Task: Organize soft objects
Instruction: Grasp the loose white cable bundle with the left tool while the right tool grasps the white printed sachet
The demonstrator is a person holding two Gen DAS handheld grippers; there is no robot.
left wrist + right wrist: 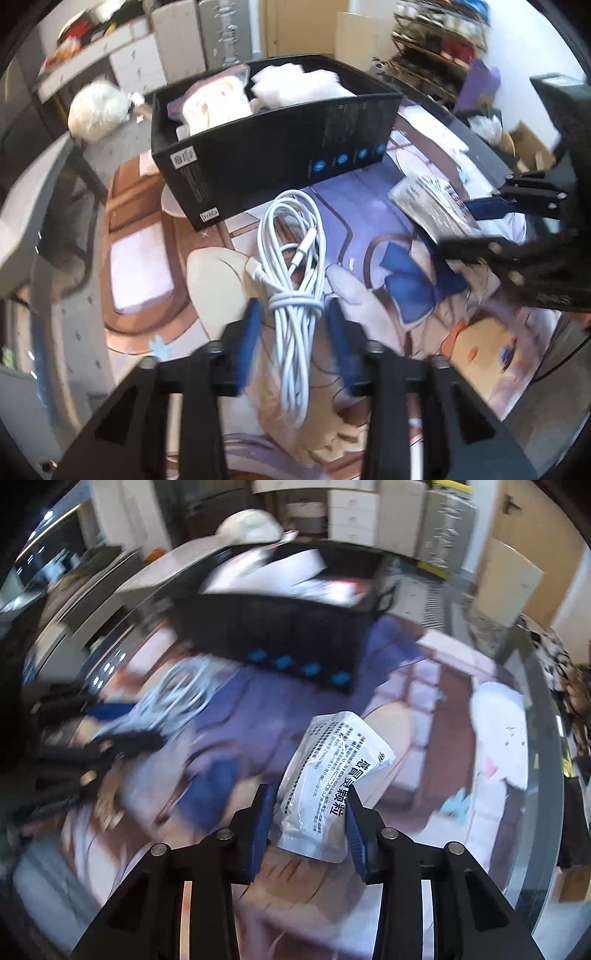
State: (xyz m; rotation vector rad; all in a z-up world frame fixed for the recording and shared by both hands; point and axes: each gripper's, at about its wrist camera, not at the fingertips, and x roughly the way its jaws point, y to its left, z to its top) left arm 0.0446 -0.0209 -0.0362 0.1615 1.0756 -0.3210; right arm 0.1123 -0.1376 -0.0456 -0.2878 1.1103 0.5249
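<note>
Item: white cable bundle (295, 295), laid on the table (369, 206) before the black box (273, 155), straddled by the left tongs (293, 325); pad contact cannot be told. Item: printed sachet (325, 775), clamped in the right tongs (308, 812), judged bound for the box. Contents held: white soft bags (295, 86).

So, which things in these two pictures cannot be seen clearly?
- Black box, left view: its near wall hides the lower contents.
- White cable, right view: motion blur smears it.
- Packet, right view: the small print is too fine to read.
- Packet, left view: the right gripper covers one end.
</note>
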